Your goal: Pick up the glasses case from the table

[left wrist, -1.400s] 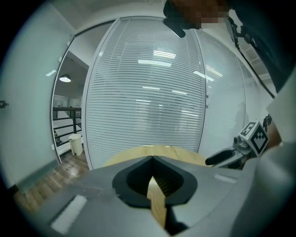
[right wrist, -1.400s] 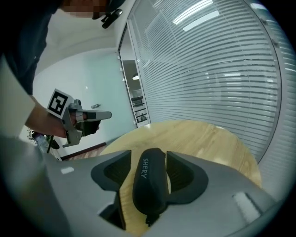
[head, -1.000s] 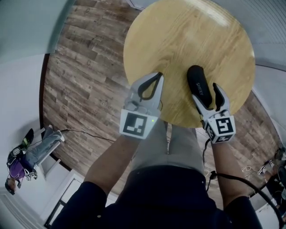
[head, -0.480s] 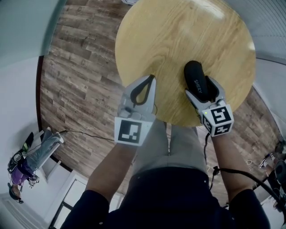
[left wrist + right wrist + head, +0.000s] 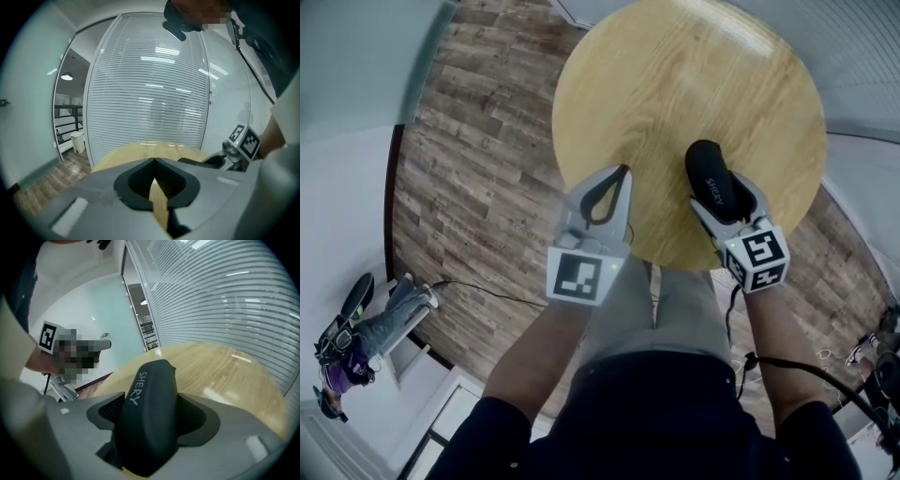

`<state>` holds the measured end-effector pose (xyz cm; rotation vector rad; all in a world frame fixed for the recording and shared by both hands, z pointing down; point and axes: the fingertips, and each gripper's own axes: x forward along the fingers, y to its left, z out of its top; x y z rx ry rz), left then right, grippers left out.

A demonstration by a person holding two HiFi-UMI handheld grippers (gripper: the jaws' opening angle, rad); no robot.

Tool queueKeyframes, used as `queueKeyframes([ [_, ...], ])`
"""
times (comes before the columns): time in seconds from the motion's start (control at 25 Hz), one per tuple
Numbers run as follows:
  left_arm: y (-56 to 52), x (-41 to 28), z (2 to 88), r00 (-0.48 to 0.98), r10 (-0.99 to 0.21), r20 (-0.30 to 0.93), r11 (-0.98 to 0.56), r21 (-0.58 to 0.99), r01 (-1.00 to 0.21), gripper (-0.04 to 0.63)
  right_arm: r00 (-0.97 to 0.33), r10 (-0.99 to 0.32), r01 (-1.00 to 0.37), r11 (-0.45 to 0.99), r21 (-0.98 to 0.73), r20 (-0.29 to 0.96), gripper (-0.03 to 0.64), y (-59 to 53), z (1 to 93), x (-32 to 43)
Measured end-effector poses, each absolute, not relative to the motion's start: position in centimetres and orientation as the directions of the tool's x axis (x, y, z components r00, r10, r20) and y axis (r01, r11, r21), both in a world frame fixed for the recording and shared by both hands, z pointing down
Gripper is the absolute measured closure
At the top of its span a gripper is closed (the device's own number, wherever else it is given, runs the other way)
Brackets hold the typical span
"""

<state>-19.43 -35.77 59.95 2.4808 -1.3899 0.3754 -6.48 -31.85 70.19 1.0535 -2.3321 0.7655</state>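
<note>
As the jaws of the right gripper [image 5: 724, 197] are closing, the glasses case [image 5: 711, 176] lies between them, so this is the hand that does the work. In the right gripper view the dark case fills almost the whole opening. It seems to touch the right pad, but a thin dark gap remains at the left pad, so I judge that the grip is not yet firm.

The long axis of the case runs the same way the gripper points, away from the person. Its near end sits deep between the jaws and its far, rounded end reaches out past the tips. The jaws therefore meet it across its narrow width, which looks right for squeezing and then lifting.

The left gripper [image 5: 622, 172] waits to the left, apart from the case, with its tips pressed together and nothing in them.

The case rests on the round wooden table [image 5: 675, 84], on its near right part, close to the edge.
</note>
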Motion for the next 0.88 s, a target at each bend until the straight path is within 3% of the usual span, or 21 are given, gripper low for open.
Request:
queueKeyframes([
  [0.4,-37.3,-17.7,49.9,0.573,-0.785,0.233,-0.577,0.061,-0.815,0.592,-0.571,-0.646,-0.812,0.537,-0.230,0.506,0.258,-33.9,58.6,-4.7],
  [0.6,-33.5,-17.5,45.0,0.605,-0.756,0.250,-0.620,0.023,-0.784,0.592,-0.553,-0.700,-0.831,0.497,-0.249,0.451,0.258,-32.2,51.3,-3.5],
  [0.88,-32.8,-16.8,37.0,0.630,-0.766,0.126,-0.632,0.025,-0.774,0.592,-0.553,-0.752,-0.833,0.502,-0.234,0.359,0.258,-31.7,43.3,-3.1],
])
